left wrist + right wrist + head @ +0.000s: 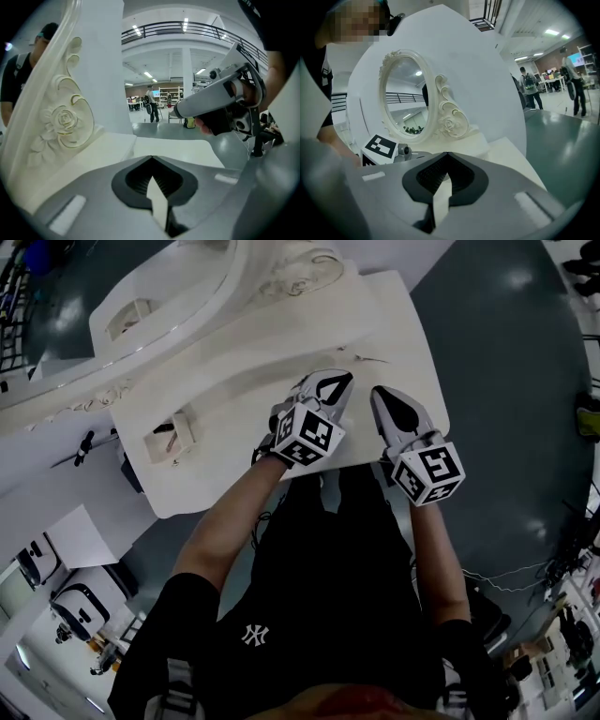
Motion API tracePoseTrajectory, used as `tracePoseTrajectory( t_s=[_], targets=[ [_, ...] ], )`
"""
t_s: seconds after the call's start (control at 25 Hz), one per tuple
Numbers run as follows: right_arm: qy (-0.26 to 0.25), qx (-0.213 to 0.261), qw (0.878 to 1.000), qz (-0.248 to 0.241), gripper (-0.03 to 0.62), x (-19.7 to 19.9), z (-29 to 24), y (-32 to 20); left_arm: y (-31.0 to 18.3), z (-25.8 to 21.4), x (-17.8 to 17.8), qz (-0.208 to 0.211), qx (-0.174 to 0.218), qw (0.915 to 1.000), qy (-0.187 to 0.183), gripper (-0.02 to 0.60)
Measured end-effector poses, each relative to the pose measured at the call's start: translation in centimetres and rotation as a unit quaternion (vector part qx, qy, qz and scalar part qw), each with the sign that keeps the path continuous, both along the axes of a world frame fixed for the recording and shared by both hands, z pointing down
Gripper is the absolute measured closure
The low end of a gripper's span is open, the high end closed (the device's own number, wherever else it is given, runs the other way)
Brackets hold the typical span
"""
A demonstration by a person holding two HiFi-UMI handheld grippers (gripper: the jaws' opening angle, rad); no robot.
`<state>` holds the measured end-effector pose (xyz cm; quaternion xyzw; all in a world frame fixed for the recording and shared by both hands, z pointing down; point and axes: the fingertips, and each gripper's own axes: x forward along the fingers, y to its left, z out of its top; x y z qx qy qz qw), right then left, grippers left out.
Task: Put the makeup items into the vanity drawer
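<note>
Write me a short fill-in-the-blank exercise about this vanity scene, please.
1. The left gripper and right gripper are held over the vanity, whose colour is ____.
2. Each gripper's jaws are ____, with nothing between them.
3. The mirror has an ____ shape.
4. The carved flower in the left gripper view is a ____.

Missing words: white; shut; oval; rose.
</note>
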<state>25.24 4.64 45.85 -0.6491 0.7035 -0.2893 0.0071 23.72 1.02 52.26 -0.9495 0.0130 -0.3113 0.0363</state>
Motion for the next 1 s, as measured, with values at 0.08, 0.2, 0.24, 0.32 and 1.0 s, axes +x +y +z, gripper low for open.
tracePoseTrajectory(
  t_s=[0.08, 0.2, 0.24, 0.32, 1.0],
  targets=[
    [-0.009, -0.004, 1.000, 0.006, 0.571, 0.8, 0.7, 0.4, 0.3, 1.0, 0.9, 0.013, 0.008, 0.9998, -0.015, 0.578],
    [-0.018, -0.008, 1.000, 0.011, 0.571, 2.2, 1.6, 0.7, 0.5, 2.4, 2.5, 0.024, 0.014, 0.9991, -0.032, 0.578],
    [-0.021, -0.009, 1.000, 0.012, 0.571, 2.7, 1.9, 0.8, 0.5, 2.8, 3.1, 0.026, 0.015, 0.9989, -0.036, 0.578],
    [-0.026, -0.011, 1.000, 0.015, 0.571, 3.4, 2.5, 0.8, 0.4, 3.5, 3.9, 0.027, 0.017, 0.9985, -0.043, 0.578],
    [-0.053, -0.027, 0.998, 0.031, 0.571, 7.1, 5.4, 0.6, 0.3, 7.9, 7.7, 0.071, 0.068, 0.9881, -0.118, 0.542]
  ],
)
